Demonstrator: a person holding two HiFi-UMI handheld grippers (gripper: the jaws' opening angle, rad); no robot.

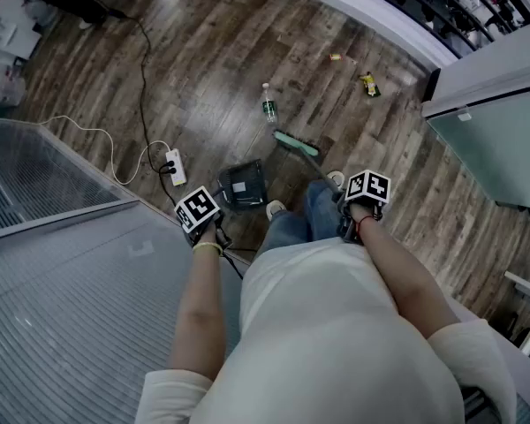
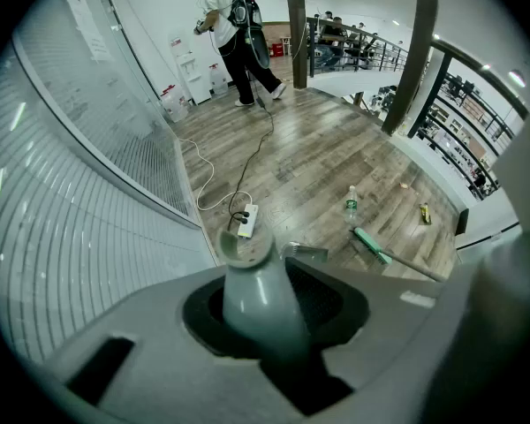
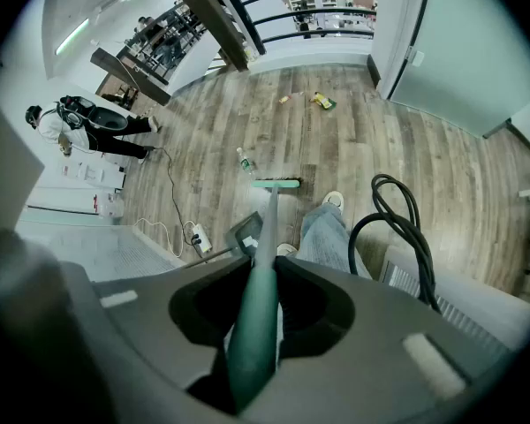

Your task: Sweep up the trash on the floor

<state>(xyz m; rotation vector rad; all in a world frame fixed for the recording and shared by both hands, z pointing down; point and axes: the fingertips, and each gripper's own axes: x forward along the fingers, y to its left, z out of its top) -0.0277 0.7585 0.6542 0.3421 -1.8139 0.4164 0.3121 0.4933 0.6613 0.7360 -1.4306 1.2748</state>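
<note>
A clear plastic bottle (image 1: 268,102) lies on the wood floor, with a yellow wrapper (image 1: 368,84) and a small scrap (image 1: 336,56) farther off. My right gripper (image 1: 360,203) is shut on the green broom handle (image 3: 258,307); the broom head (image 1: 294,142) rests on the floor just short of the bottle (image 3: 245,161). My left gripper (image 1: 200,219) is shut on the grey dustpan handle (image 2: 258,291). The dark dustpan (image 1: 243,185) sits on the floor by my feet, left of the broom head (image 2: 371,245). The wrapper (image 3: 321,102) shows beyond the broom.
A white power strip (image 1: 174,168) with cords lies left of the dustpan. A glass partition (image 1: 44,193) runs along the left. A black cable loop (image 3: 397,219) sits at my right. A person (image 2: 234,34) walks far off. Railings and a wall edge (image 1: 442,60) bound the far right.
</note>
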